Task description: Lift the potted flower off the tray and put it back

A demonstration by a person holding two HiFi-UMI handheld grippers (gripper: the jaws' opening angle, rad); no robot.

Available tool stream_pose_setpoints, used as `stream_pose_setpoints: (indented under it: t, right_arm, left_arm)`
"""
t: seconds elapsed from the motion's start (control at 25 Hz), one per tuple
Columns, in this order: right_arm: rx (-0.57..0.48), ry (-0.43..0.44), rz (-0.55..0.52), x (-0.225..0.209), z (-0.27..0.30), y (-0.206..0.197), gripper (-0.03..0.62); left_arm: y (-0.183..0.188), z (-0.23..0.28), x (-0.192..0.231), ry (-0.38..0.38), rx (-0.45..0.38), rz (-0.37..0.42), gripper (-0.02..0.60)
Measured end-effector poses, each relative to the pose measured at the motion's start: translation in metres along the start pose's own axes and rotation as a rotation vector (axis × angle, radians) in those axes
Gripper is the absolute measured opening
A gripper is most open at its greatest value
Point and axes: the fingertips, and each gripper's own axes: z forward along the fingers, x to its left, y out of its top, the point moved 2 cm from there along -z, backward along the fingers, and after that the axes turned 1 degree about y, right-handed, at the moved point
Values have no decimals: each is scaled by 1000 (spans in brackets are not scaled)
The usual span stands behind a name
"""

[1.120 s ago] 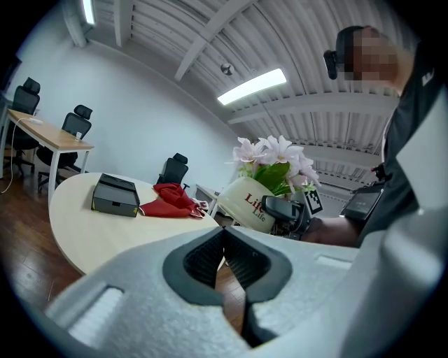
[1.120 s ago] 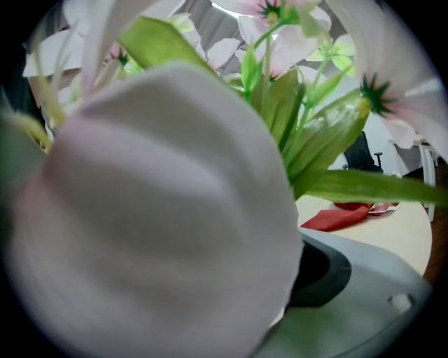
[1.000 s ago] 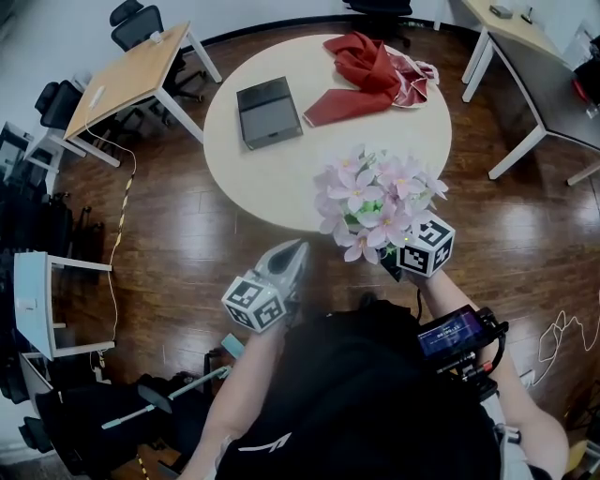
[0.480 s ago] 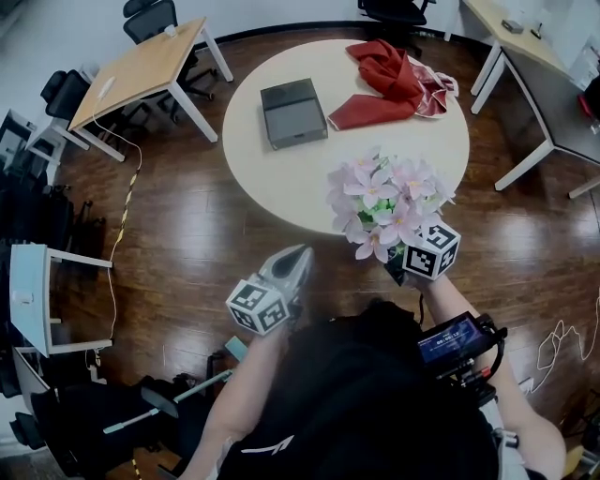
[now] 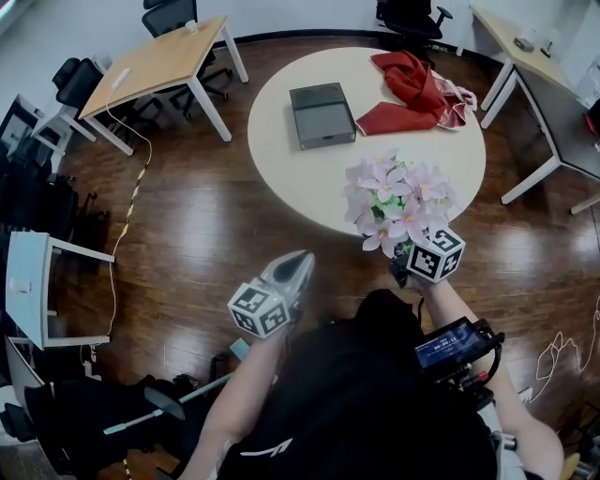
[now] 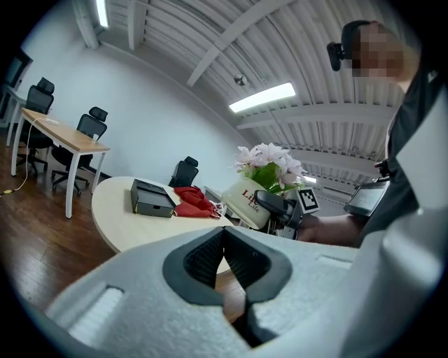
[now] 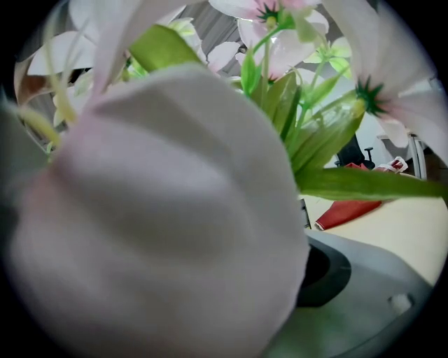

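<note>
Dark wood floor (image 5: 187, 234), round table (image 5: 309, 178) (beige), desks (image 5: 159, 61), office chairs (image 5: 408, 14).

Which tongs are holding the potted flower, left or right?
The right tongs: they are shut on the potted flower, whose pot fills their view. The left tongs are shut with nothing between them.

The potted flower (image 5: 398, 202) has pale pink petals over green leaves. Its pot (image 6: 246, 203) is cream-white with red lettering, though up close it blurs to what seems pinkish grey. The tray (image 5: 322, 114) is dark grey, the table (image 5: 281, 169) cream, the cloth (image 5: 412, 84) red.
</note>
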Motion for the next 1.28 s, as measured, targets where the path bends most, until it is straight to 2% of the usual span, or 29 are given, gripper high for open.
stream_pose_setpoints:
  t: [0.16, 0.28, 0.52, 0.76, 1.28]
  right_arm:
    - [15, -19, -15, 5, 29, 3, 558]
    - [30, -16, -17, 4, 33, 2, 558]
    - [68, 33, 0, 0, 56, -6, 558]
    - [83, 80, 27, -6, 111, -7, 558]
    - [156, 69, 36, -89, 188, 10, 558]
  left_arm:
    - [7, -17, 24, 22, -16, -18, 5]
    - [3, -21, 22, 39, -24, -31, 5]
    - [-2, -28, 32, 100, -46, -55, 5]
    - [4, -37, 66, 160, -41, -69, 5]
    - [53, 24, 124, 211, 3, -53, 5]
